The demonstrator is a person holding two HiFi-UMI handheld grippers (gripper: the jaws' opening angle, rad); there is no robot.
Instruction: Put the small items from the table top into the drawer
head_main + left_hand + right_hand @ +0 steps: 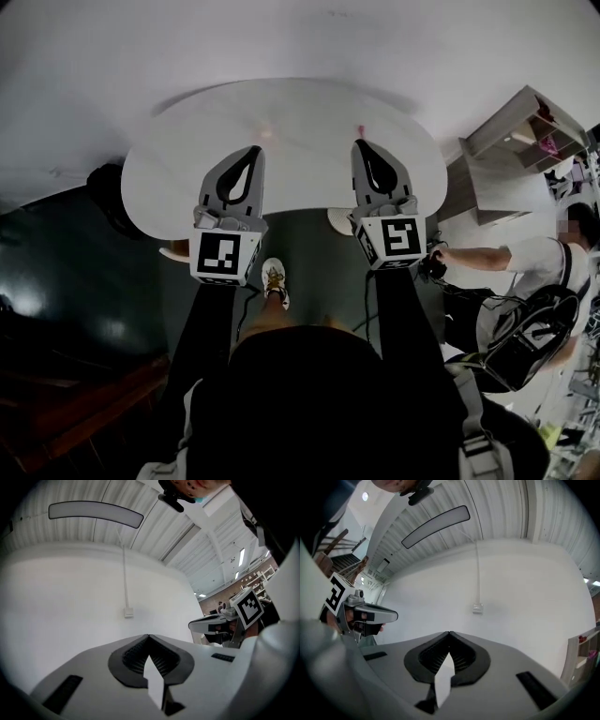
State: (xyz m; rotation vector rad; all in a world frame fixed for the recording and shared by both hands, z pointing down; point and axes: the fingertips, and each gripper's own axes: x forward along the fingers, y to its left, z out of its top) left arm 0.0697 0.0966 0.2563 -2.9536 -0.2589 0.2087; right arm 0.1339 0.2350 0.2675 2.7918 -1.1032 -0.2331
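The task is not yet under way, I judge. The left gripper (255, 150) has its jaws fully closed with nothing between them, and the right gripper (361, 143) is also closed and empty. Each gripper view looks at a white wall (70, 602) and the ceiling, so both grippers point up and forward, not down at the white table (178, 131).

The small items are hard to make out. In the head view I see only two small reddish specks (267, 132) on the far part of the table, one just beyond each closed tip; they are too small to name. The drawer shows in no view.

To begin well, I think the person should tilt one gripper down until the table comes into its own view, open its jaws before coming close, and come at one speck from above with a jaw on each side. The other gripper is then free for the drawer, once it is found.
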